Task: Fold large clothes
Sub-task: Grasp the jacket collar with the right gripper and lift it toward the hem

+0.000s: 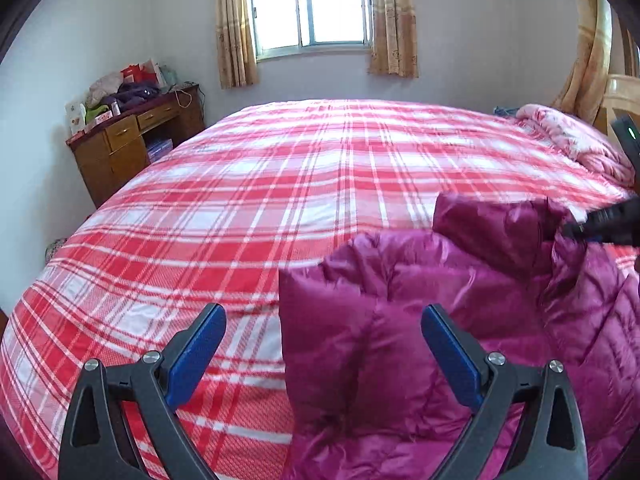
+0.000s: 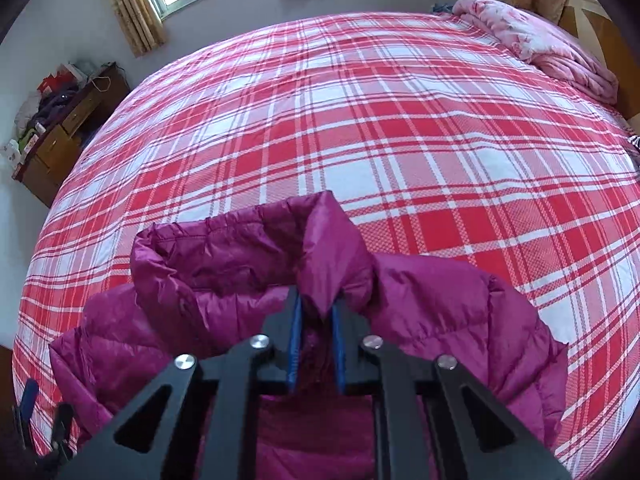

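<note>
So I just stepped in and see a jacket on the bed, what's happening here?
A person with a handheld gripper in each hand is folding a magenta puffer jacket on the plaid bed cover. The right gripper is shut on the jacket's collar area. The left gripper is open above the jacket's edge, holding nothing. The jacket is still rumpled, not yet folded.

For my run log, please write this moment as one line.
right gripper: shut on jacket collar | left gripper: open, empty | bed: jacket lying

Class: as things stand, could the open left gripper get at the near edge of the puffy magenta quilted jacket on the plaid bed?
Probably yes: the left gripper is open, the magenta quilted jacket's edge lies between its fingers, nothing blocking.
</note>
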`<action>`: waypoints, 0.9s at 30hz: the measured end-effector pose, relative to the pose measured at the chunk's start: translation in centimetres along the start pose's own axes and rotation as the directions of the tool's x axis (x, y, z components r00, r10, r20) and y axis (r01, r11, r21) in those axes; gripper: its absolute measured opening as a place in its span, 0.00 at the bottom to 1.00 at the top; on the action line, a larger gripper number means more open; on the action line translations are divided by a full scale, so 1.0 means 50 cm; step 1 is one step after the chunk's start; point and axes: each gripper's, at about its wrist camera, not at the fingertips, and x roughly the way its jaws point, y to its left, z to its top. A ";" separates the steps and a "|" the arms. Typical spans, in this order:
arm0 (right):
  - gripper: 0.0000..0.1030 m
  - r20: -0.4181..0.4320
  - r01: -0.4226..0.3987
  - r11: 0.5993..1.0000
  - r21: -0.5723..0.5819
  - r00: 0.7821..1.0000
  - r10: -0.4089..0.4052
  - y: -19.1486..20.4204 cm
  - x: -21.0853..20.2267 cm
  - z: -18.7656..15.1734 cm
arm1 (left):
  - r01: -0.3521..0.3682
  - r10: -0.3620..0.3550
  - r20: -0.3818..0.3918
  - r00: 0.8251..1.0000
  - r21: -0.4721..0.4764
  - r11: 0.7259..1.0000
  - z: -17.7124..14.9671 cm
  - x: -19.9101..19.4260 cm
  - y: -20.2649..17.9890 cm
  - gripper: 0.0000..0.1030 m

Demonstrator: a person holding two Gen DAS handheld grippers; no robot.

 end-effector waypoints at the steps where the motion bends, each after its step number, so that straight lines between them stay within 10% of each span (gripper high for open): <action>1: 0.11 0.016 -0.008 1.000 -0.013 1.000 0.009 -0.007 -0.019 -0.012 | 0.015 -0.015 0.016 1.000 -0.003 1.000 0.015 -0.011 -0.002 0.96; 12: 0.06 0.100 -0.015 0.996 -0.086 0.995 0.023 -0.099 -0.077 -0.088 | 0.164 -0.162 -0.035 0.986 0.031 0.986 0.174 0.043 -0.178 0.96; 14: 0.34 0.107 -0.037 0.995 -0.097 0.993 0.048 -0.093 -0.084 -0.077 | 0.154 -0.149 -0.081 0.986 0.055 0.987 0.199 0.086 -0.216 0.96; 16: 0.94 0.153 -0.068 0.993 -0.095 0.985 0.082 -0.081 -0.102 -0.061 | 0.112 -0.104 -0.114 0.988 0.067 0.991 0.218 0.133 -0.242 0.96; 24: 0.86 0.072 0.019 0.991 -0.132 0.997 -0.009 -0.009 -0.011 0.040 | 0.031 0.000 -0.238 0.971 0.126 0.991 0.228 0.274 -0.279 0.96; 27: 0.58 -0.008 0.047 0.985 -0.165 0.999 -0.050 -0.002 0.039 0.042 | 0.027 0.022 -0.252 0.968 0.187 0.982 0.214 0.292 -0.294 0.96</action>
